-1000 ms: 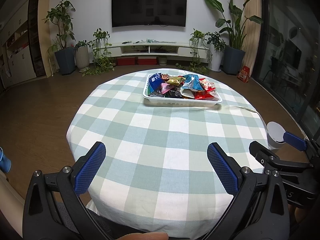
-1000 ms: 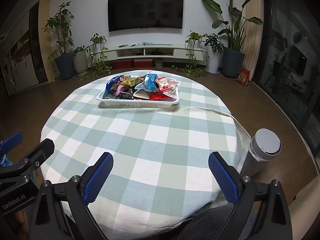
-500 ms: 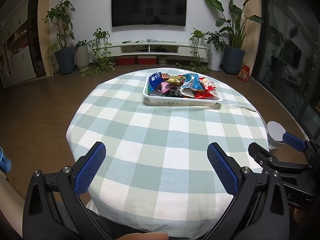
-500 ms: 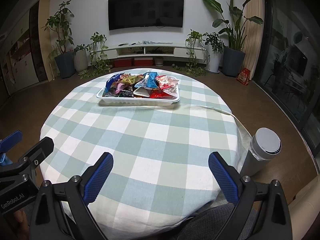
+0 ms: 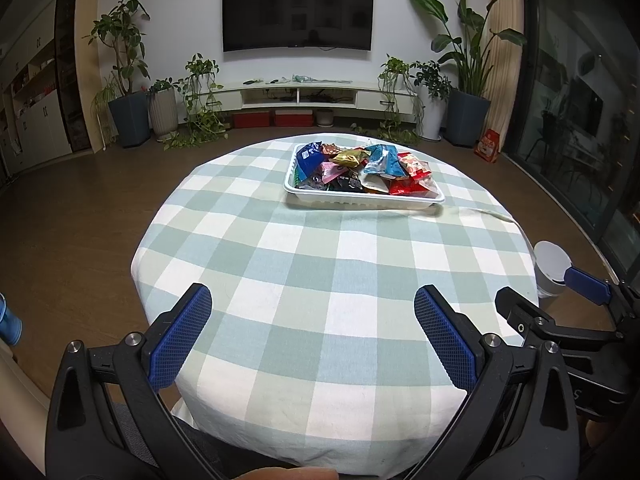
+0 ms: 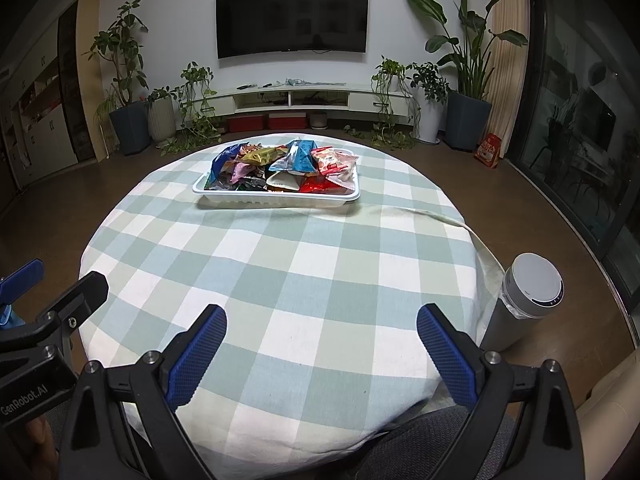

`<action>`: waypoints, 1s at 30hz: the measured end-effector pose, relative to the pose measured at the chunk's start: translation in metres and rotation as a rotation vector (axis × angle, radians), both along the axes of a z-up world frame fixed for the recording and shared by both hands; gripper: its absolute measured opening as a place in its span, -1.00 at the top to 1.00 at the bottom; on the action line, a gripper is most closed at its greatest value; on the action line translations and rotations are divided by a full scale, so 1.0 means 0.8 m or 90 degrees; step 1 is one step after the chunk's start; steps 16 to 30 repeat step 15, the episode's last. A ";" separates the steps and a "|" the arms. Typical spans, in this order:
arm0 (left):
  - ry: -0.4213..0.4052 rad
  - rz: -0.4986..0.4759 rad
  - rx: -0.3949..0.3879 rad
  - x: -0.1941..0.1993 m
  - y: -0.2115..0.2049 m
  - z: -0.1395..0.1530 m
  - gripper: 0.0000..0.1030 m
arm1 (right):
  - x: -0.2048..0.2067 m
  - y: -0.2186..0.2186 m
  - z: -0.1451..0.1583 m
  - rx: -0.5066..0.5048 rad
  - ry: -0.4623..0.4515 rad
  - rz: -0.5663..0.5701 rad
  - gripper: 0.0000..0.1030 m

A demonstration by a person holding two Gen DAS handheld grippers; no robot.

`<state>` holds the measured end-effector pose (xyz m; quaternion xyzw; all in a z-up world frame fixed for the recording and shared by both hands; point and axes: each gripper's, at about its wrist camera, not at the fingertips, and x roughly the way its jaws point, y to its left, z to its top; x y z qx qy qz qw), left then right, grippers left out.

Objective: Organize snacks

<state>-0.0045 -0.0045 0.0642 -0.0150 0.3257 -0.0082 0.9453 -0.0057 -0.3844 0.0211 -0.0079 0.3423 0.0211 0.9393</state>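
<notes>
Left wrist view: the left gripper (image 5: 312,312) hung over the near edge of the checked table (image 5: 320,280), jaws wide apart, nothing between them.
Snacks, left view: a heap of packets (image 5: 362,168) sat in a white tray (image 5: 360,199) on the far side, well away from both grippers.
Right wrist view: the right gripper (image 6: 320,328) was spread apart too, empty, low over the near cloth.
Tray, right view: the same tray (image 6: 276,197), far side.
Handling: the packets looked light, soft and crinkly, probably slippery; best pinched by a sealed edge.
</notes>
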 end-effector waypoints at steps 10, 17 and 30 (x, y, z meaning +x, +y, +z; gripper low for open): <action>-0.020 0.002 0.016 -0.010 -0.010 -0.005 -0.99 | -0.004 0.001 -0.006 -0.001 0.002 -0.001 -0.91; -0.020 -0.001 0.015 -0.011 -0.012 -0.004 -0.99 | -0.010 0.002 -0.011 -0.002 0.004 -0.001 -0.91; -0.020 -0.001 0.015 -0.011 -0.012 -0.004 -0.99 | -0.010 0.002 -0.011 -0.002 0.004 -0.001 -0.91</action>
